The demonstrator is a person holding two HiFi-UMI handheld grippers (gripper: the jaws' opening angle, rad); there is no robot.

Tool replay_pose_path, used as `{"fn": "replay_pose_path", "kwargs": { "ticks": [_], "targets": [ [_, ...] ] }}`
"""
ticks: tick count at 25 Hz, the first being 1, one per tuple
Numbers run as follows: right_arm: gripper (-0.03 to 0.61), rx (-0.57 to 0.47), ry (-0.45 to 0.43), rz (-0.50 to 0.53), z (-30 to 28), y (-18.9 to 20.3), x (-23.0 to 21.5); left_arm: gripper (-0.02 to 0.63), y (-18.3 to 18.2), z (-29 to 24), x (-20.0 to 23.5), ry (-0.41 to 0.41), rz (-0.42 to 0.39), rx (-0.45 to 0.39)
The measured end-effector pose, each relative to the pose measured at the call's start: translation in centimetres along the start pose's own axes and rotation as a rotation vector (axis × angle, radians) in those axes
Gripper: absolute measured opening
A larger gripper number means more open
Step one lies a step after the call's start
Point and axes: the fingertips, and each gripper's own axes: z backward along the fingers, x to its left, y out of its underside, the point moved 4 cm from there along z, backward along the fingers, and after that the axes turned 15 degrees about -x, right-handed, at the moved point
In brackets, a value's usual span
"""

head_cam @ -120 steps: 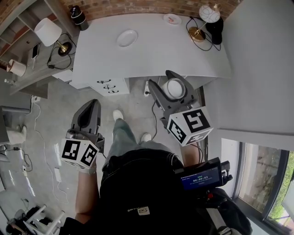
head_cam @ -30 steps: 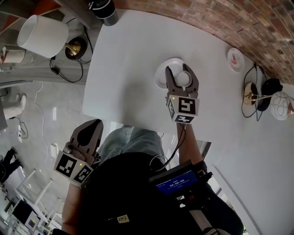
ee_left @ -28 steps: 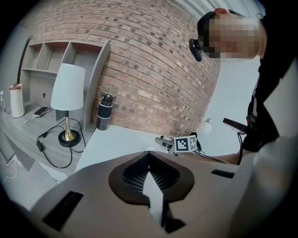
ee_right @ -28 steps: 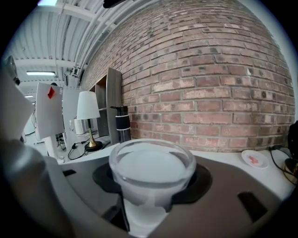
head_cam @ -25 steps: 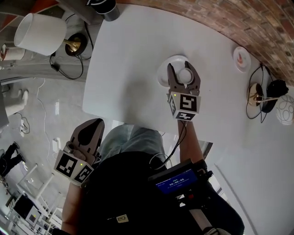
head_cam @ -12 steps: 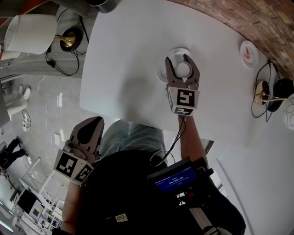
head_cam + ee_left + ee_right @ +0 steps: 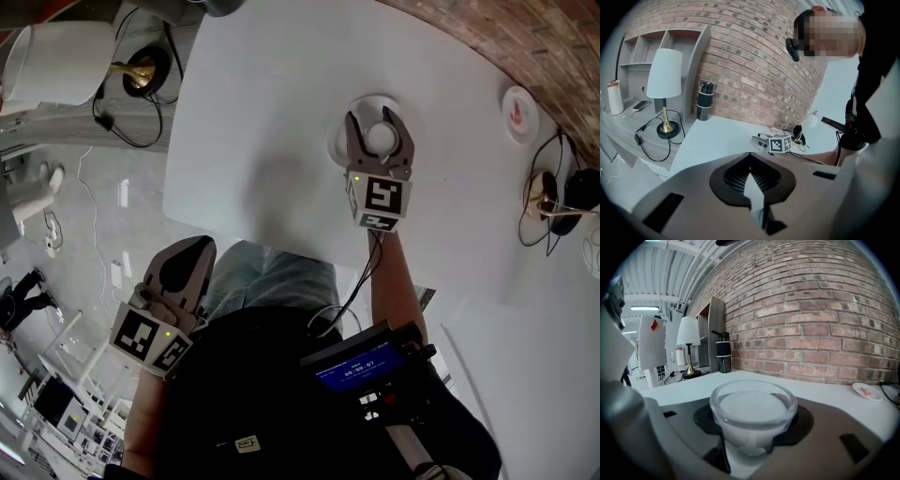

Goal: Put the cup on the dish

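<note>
The right claw (image 7: 373,127) grips the clear cup (image 7: 380,141) by its sides, just above the white dish (image 7: 367,99) in the upper middle of the head view. Whether the cup's base touches the dish cannot be told. The main risk is letting go too soon. If the cup hangs above the dish or sits off its middle, it could drop, tip on the rim or roll onto the counter (image 7: 262,112). The claw's lower edges reach past the dish's rim, so a low or skewed descent might push or tilt the dish. Nothing blocks the way. The small saucer (image 7: 518,103) and the cables (image 7: 553,202) at the right are well apart, as is the lamp (image 7: 127,66) at upper left. The left claw (image 7: 187,248) hangs closed and empty at lower left, off the counter.
</note>
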Motion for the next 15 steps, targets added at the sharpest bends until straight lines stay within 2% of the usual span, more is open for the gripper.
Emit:
{"fn": "replay_pose_path", "kwargs": {
  "ticks": [15],
  "targets": [
    [0.244,0.026,-0.017,0.072,-1.1,1.0,1.0,0.005,0.4,0.3,1.0,-0.024,0.018,0.005]
  ]
}}
